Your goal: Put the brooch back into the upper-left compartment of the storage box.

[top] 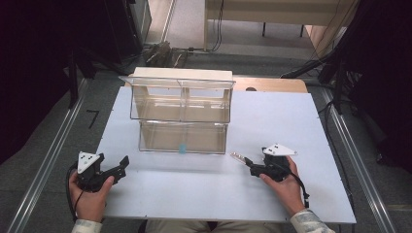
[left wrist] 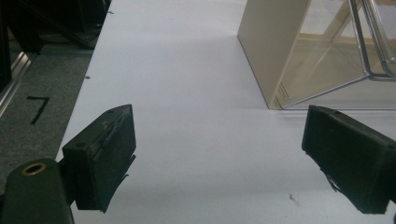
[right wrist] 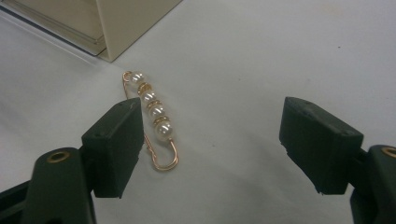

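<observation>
Pearl brooch on table, beside one of right gripper spread fingers

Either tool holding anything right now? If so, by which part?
Nothing held. Left tool is open over bare table; right tool is open, with the pearl pin lying loose on the table beside one jaw.

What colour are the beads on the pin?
White pearl beads on a gold pin, clearest in the right gripper view.
</observation>
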